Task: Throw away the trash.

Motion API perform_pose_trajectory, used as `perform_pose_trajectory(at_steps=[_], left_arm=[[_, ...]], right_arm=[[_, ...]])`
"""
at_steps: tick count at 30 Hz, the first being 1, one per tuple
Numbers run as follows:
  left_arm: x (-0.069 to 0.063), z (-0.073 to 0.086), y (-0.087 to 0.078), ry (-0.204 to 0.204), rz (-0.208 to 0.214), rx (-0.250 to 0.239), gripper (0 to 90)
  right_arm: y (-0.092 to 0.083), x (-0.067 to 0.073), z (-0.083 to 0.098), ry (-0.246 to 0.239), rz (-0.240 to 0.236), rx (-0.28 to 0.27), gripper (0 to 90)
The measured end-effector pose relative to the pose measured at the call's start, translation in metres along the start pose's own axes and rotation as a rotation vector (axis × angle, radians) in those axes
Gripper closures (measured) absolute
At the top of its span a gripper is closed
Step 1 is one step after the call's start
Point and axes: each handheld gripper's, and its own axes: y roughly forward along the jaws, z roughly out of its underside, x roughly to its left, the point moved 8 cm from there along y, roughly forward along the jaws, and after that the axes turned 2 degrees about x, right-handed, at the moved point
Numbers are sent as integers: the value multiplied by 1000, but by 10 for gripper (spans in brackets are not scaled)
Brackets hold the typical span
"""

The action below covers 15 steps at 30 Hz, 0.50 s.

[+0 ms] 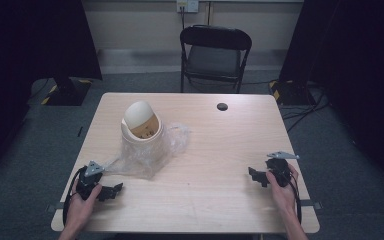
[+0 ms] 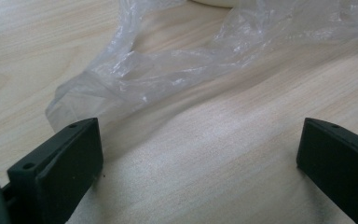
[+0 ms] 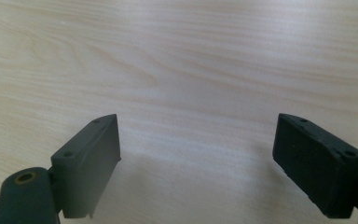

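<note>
Bin (image 1: 141, 131) with a swing lid stands left of centre on the table (image 1: 220, 145), clear bag (image 1: 147, 160) rumpled round its base; both hands rest near the front edge. Left gripper (image 2: 200, 154) gapes empty, bag (image 2: 168, 70) just ahead. Right gripper (image 3: 198, 158) is spread over bare wood. Nothing looks begun; probably the left must close in on the bag.

Pale wood-grain desk (image 3: 177, 56), smooth and matt. Thin clear plastic bag (image 2: 168, 70), crinkled and glossy. Cream bin (image 1: 141, 131), smooth plastic by its look. Matt black jaws.
</note>
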Motion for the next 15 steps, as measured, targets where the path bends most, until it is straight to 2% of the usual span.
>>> perform_pose_trajectory(at_steps=[2, 5, 7, 8, 9, 15], left_arm=[[0, 0, 0, 0, 0, 0, 0], [0, 0, 0, 0, 0, 0, 0], [0, 0, 0, 0, 0, 0, 0], [0, 0, 0, 3, -2, 0, 0], [0, 0, 0, 3, -2, 0, 0], [0, 0, 0, 2, -1, 0, 0]], right_arm=[[2, -2, 5, 14, 8, 8, 144], [3, -3, 9, 9, 28, 7, 146], [4, -1, 10, -11, 42, 4, 141], [6, 0, 12, -42, 70, -5, 122], [7, 2, 12, -44, 75, -21, 119], [7, 1, 12, -41, 74, -20, 117]])
